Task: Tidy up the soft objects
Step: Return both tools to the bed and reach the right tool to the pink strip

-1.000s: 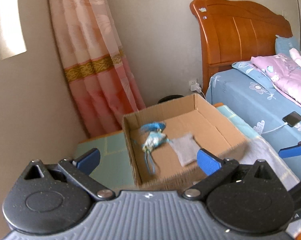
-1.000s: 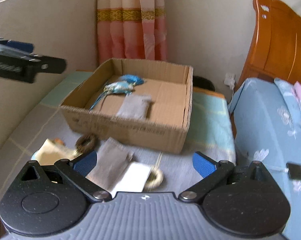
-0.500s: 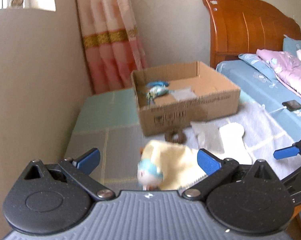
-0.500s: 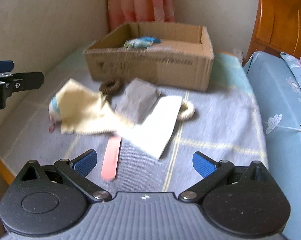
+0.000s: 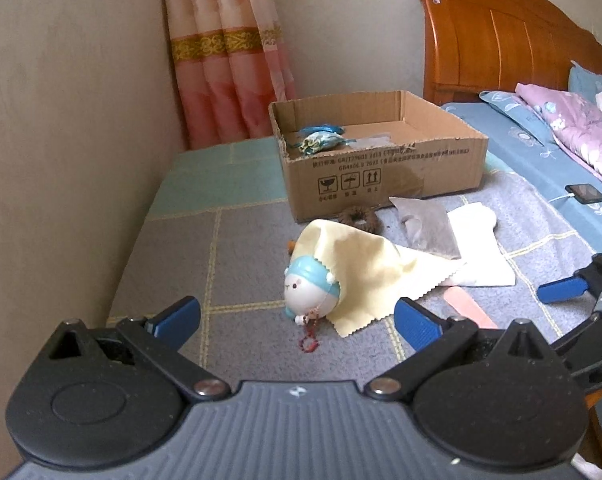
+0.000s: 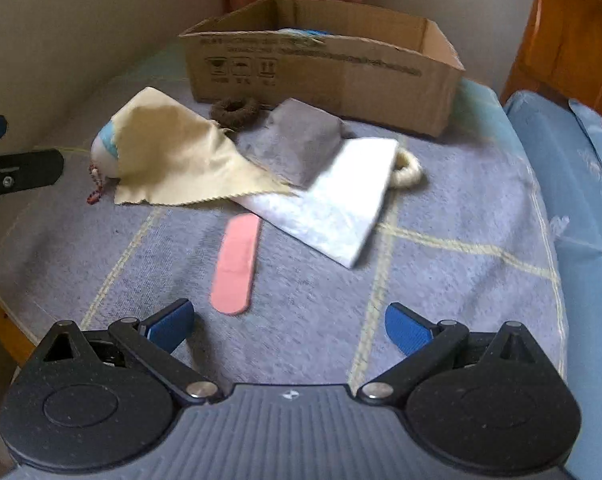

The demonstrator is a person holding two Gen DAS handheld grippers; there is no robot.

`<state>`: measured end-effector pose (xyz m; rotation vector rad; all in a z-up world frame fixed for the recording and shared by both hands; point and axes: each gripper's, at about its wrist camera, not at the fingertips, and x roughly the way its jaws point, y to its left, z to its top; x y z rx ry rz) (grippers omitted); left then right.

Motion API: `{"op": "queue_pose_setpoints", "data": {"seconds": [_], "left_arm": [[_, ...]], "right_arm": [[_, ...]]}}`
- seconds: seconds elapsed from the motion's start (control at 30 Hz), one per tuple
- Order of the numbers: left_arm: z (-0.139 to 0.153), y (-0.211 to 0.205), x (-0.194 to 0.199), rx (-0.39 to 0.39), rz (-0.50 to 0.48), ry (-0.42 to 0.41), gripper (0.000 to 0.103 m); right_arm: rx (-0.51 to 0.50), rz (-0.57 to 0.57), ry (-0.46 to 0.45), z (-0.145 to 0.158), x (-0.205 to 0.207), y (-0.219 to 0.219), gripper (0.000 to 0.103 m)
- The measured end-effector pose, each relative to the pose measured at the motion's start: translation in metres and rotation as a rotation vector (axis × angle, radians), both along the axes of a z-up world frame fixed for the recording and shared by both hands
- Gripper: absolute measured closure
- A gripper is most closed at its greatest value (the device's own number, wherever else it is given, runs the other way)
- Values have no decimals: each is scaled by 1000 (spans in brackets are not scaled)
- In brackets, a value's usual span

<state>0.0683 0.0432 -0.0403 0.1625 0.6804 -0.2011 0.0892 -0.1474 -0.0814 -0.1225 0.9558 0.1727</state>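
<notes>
Both the left gripper (image 5: 297, 316) and the right gripper (image 6: 289, 326) hang with fingers spread wide and empty, low in their frames. Mid-frame on the grey blanket (image 6: 441, 280) lie a toy (image 5: 311, 290) half under a yellow cloth (image 6: 173, 156), a grey pouch (image 6: 301, 140), a white cloth (image 6: 341, 204) and a pink strip (image 6: 237, 264). The box (image 5: 381, 168) sits behind them, upper centre, with a blue sachet (image 5: 319, 142) inside.

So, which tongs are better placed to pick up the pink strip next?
The right tongs, probably. They are open, and the pink strip lies just ahead of them. The left tongs, also open, face the round toy.
</notes>
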Motion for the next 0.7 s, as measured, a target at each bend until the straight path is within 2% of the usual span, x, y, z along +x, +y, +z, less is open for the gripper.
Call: {"op": "queue_pose_setpoints", "data": {"seconds": [0.2,0.7], "left_arm": [[-4,2,3,-17,-5,13,1],[-14,9,14,-32,13,49,1]], "right_arm": [[2,57,-31,-1,-3,14,0],[4,152,-30,-2,18,37,1]]}}
